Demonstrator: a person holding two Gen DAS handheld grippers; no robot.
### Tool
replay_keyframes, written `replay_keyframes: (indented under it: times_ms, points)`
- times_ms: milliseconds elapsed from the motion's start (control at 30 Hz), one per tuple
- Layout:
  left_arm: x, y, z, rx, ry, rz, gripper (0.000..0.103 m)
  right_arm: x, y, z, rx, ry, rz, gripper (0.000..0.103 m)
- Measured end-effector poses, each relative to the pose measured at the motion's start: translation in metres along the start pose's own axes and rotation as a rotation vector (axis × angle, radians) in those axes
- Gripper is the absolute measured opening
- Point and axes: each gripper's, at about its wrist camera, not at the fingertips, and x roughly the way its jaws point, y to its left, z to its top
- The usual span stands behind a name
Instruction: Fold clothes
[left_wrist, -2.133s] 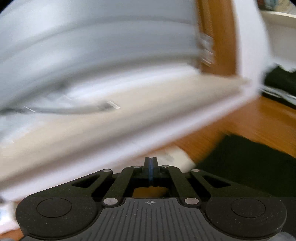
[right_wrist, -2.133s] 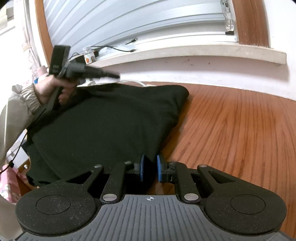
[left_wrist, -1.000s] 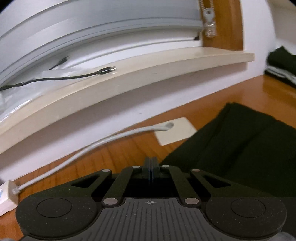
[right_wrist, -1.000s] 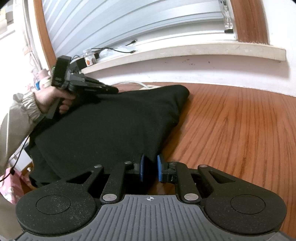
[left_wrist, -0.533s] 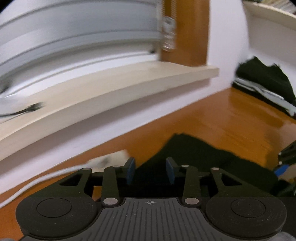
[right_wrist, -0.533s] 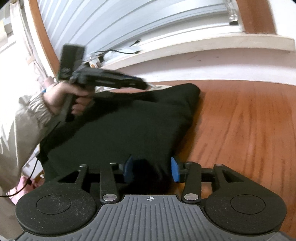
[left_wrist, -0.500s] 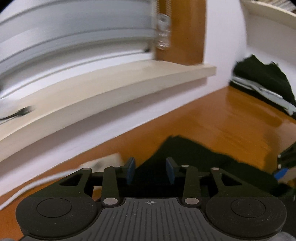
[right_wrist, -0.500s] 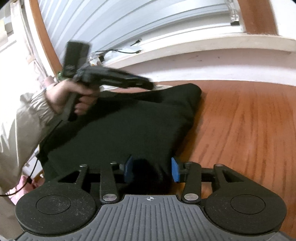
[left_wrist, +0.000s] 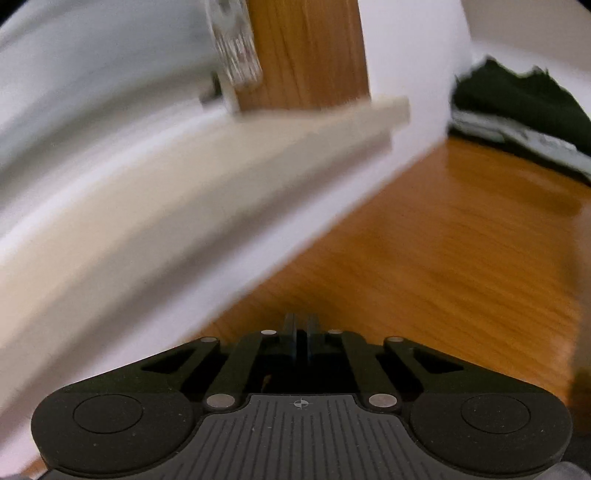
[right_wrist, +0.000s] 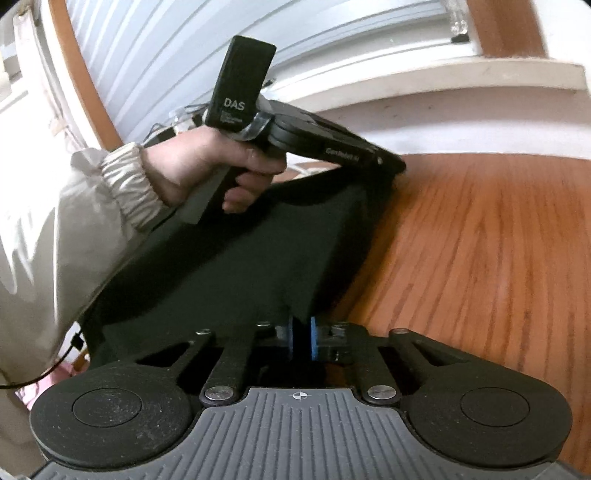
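While both tongs clamp the soft black garment, it drapes over glossy wood-grain floor.

The left hand, in a pale gathered sleeve, grips the left gripper by its handle, angled downward. Both it and the right gripper have just been closing, each apparently pinching dark cloth.
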Motion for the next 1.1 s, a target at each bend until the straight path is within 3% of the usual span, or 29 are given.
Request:
replay_keyframes:
  times_ms: [100,167,233,300,400,467,567,700,833,967,1100]
  points:
    - [-0.009,-0.002,0.012,-0.047,-0.073,-0.008,0.002,-0.02,-0.008,-0.003,0.036,-0.044,-0.007,0.007]
    - [-0.019,-0.004,0.018,-0.046,-0.123,-0.005,0.008,-0.033,-0.011,-0.007,0.036,-0.061,-0.046,0.007]
    - [-0.032,-0.001,0.022,-0.071,-0.156,-0.01,0.027,-0.047,-0.015,-0.013,0.03,-0.072,-0.11,0.007]
    - [-0.047,0.004,0.021,-0.105,-0.177,-0.006,0.035,-0.064,-0.025,-0.018,0.041,-0.077,-0.18,0.007]
    - [-0.068,0.01,0.012,-0.149,-0.181,-0.009,0.055,-0.09,-0.043,-0.027,0.032,-0.073,-0.288,0.008]
    - [-0.08,0.014,0.003,-0.17,-0.164,0.003,0.057,-0.107,-0.055,-0.032,0.028,-0.056,-0.33,0.016]
    - [-0.098,0.018,-0.012,-0.203,-0.135,0.036,0.062,-0.132,-0.065,-0.026,0.043,-0.109,-0.389,0.024]
    - [-0.125,0.03,-0.025,-0.267,-0.137,0.051,0.069,-0.14,-0.072,0.002,-0.009,-0.161,-0.367,0.026]
    - [-0.14,0.036,-0.043,-0.297,-0.108,0.084,0.074,-0.091,-0.064,0.038,-0.087,-0.119,-0.306,0.034]
    - [-0.137,0.042,-0.08,-0.354,-0.054,0.098,0.075,-0.021,-0.042,0.062,-0.144,-0.05,-0.221,0.035]
    - [-0.142,0.038,-0.111,-0.349,-0.036,0.124,0.075,0.037,-0.008,0.07,-0.212,0.037,-0.149,0.035]
